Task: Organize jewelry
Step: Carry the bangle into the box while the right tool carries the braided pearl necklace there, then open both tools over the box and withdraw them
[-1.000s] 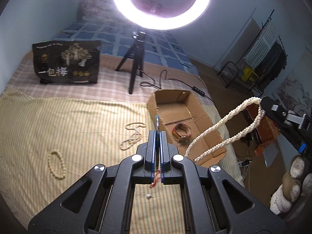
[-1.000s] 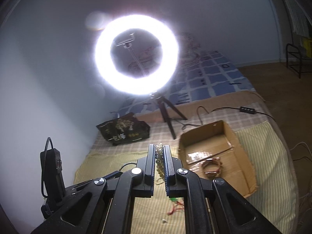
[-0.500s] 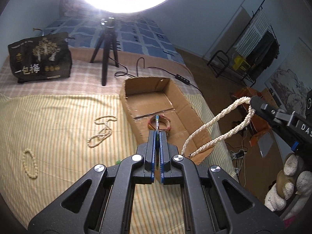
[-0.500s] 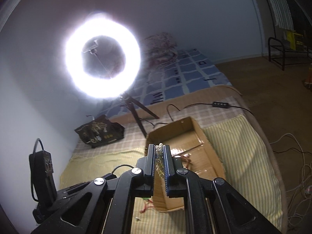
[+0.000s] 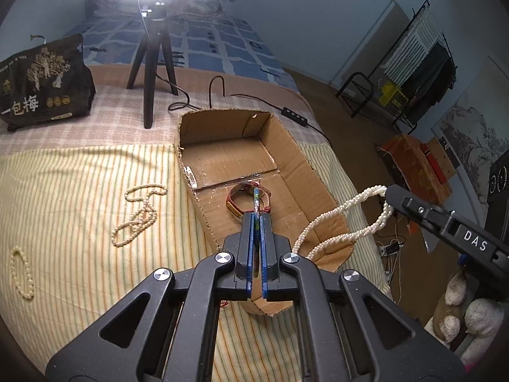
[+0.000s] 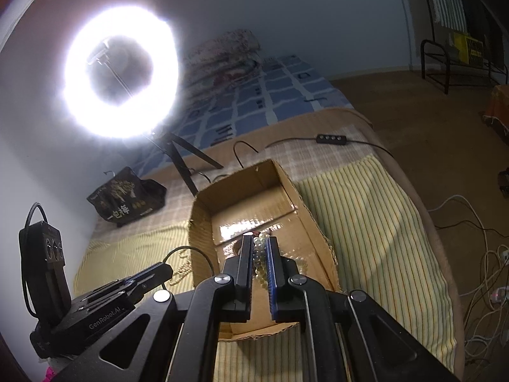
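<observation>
My left gripper (image 5: 256, 219) is shut on a thin blue-green piece of jewelry (image 5: 255, 198) and hangs over the near end of the open cardboard box (image 5: 315, 172). A red-and-gold bangle (image 5: 233, 205) lies in the box. My right gripper (image 6: 259, 243) is shut on a twisted pearl necklace (image 6: 258, 254); in the left wrist view the necklace (image 5: 337, 219) hangs from it over the box's right wall. A loose pearl chain (image 5: 140, 216) and a bead bracelet (image 5: 20, 272) lie on the striped cloth (image 5: 79, 191) to the left.
A ring light on a black tripod (image 5: 152, 54) stands behind the box, with a cable and switch (image 5: 294, 116). A black printed bag (image 5: 44, 82) sits at the back left. The bed edge drops to the floor on the right, with a clothes rack (image 5: 420, 57) beyond.
Both grippers have moved forward toward the box. The left gripper now hangs over the bangle in the box, and the pearl necklace has come lower over the box's right wall.
</observation>
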{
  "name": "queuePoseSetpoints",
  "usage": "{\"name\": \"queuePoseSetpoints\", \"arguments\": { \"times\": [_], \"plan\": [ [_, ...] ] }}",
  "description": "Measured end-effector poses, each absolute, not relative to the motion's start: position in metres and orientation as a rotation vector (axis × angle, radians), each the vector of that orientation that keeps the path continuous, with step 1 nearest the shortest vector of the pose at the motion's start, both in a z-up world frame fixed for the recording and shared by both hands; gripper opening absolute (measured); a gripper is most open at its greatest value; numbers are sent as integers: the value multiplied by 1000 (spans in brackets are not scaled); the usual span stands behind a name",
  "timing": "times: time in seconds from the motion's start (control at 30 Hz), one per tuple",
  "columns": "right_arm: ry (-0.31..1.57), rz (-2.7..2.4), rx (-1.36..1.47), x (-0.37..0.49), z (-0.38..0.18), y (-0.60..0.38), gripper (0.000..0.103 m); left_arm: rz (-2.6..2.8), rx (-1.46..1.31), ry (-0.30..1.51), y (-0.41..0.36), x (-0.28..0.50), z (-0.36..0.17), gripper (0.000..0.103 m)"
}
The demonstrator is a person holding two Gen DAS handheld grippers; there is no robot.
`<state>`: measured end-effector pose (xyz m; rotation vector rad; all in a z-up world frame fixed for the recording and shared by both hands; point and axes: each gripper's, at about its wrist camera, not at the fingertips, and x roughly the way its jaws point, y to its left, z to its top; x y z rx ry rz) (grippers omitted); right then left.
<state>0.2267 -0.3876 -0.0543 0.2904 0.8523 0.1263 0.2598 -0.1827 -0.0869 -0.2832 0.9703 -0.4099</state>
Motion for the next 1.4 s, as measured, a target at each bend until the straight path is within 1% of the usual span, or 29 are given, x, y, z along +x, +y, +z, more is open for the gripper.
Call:
{"name": "queuePoseSetpoints", "arguments": {
  "times": [0.13,0.23,0.3,0.33,0.37,0.43,0.47,0.5,0.7,1.13,1.2,1.23,1.27,1.3,1.33,1.4],
  "plan": [
    [874,123,277,230,-64,-387,5,-421,-286,976,-189,265,-93,1],
    [886,129,259,231,-67,-385,7,-444,-285,976,-193,268,-96,1],
    [892,124,247,232,-68,-384,24,-446,-276,974,-195,268,-96,1],
    [886,114,239,231,-67,-384,40,-447,-268,980,-196,268,-96,1],
    [883,104,232,231,-67,-383,48,-448,-260,983,-196,268,-96,1],
    [876,80,215,230,-65,-383,57,-438,-244,987,-195,267,-96,7],
    [872,73,213,229,-64,-384,59,-433,-241,986,-194,267,-96,13],
    [870,66,212,228,-64,-384,60,-429,-240,984,-192,266,-96,17],
    [865,53,212,226,-60,-384,61,-402,-221,966,-179,263,-89,17],
    [836,81,154,217,-42,-356,81,-339,-158,902,-138,247,-63,17],
    [836,96,135,215,-40,-347,81,-327,-141,895,-132,245,-60,18],
    [838,101,128,215,-39,-344,82,-320,-129,893,-128,244,-59,27],
    [840,106,120,215,-39,-339,85,-314,-123,891,-125,243,-58,33],
    [839,111,117,214,-39,-337,86,-307,-117,884,-120,242,-57,43],
    [835,121,113,213,-38,-333,88,-295,-111,876,-115,240,-55,45],
    [831,129,105,212,-38,-327,89,-274,-102,871,-105,238,-53,45]
  ]
}}
